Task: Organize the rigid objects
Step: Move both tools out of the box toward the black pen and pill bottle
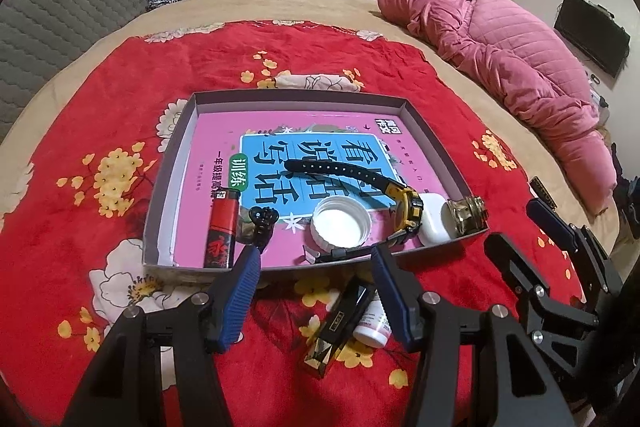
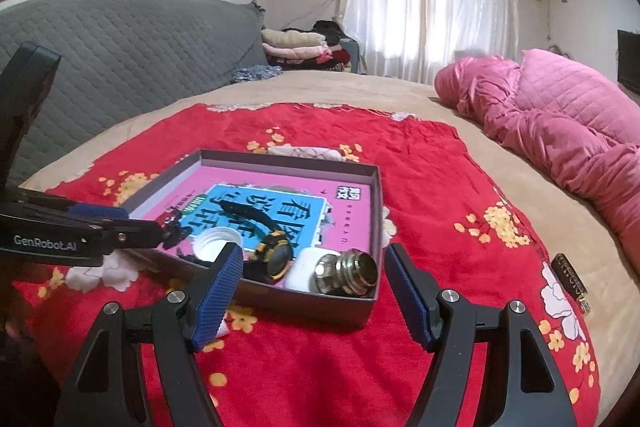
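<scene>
Shallow grey box (image 1: 176, 163) set on a red floral blanket (image 1: 120, 99) over the bed, a pink book (image 1: 224, 131) lying flat inside as its floor. On the book: a red lighter (image 1: 219, 231) near the left front, a small black figure (image 1: 262, 223) beside it, a white cap (image 1: 341, 225) open side up, a yellow-and-black watch (image 1: 408, 207) with its strap running back, a white case (image 1: 434, 223) and a metal fitting (image 1: 466, 215) in the right front corner. Outside, just in front of the box — a black-and-gold bar (image 1: 336, 327) and a small white bottle (image 1: 372, 323), touching. Left gripper (image 1: 316, 263) spread wide, empty, above those two. Right gripper (image 2: 314, 263) likewise agape, holding nothing, at the box's near corner. Far right on the blanket, a dark tag-like item (image 2: 570, 277) — too small to identify.
</scene>
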### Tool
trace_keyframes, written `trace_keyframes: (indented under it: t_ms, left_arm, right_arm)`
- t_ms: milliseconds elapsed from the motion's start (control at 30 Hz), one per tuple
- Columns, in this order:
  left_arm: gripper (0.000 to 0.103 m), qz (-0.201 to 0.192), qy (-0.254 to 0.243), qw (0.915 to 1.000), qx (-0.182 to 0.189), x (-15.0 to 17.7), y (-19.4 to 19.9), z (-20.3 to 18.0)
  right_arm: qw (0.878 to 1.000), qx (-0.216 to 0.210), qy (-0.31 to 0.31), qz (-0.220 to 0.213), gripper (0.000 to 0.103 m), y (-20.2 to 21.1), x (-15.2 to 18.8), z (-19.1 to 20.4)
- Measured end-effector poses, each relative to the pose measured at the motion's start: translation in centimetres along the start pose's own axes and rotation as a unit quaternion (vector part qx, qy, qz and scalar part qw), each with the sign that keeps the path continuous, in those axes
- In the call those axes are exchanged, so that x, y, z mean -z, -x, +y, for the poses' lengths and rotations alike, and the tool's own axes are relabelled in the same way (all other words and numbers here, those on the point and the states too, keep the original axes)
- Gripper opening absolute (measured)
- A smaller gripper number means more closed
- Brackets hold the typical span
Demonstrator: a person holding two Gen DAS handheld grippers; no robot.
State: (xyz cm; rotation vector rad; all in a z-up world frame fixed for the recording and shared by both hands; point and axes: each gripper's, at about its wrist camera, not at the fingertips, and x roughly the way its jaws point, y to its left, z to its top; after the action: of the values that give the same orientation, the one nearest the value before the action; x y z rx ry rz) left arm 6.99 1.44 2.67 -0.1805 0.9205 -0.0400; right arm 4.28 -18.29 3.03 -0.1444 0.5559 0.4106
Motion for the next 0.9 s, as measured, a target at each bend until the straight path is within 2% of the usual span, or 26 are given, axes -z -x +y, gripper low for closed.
trace_keyframes:
  t_ms: [533,900]
  left_arm:
    - [0.057,-0.003,-0.003,1.0000,-0.006,0.9,1.9,0.7]
    - [0.057,0.008,-0.016,0.9998,-0.009,2.6,2.4,0.7]
  right_arm:
    - [1.000,-0.012,0.016,-0.003,0.075,1.9,-0.2,1.3]
    - [0.998,-0.045,0.051,0.010,0.075,3.1,0.2,3.6]
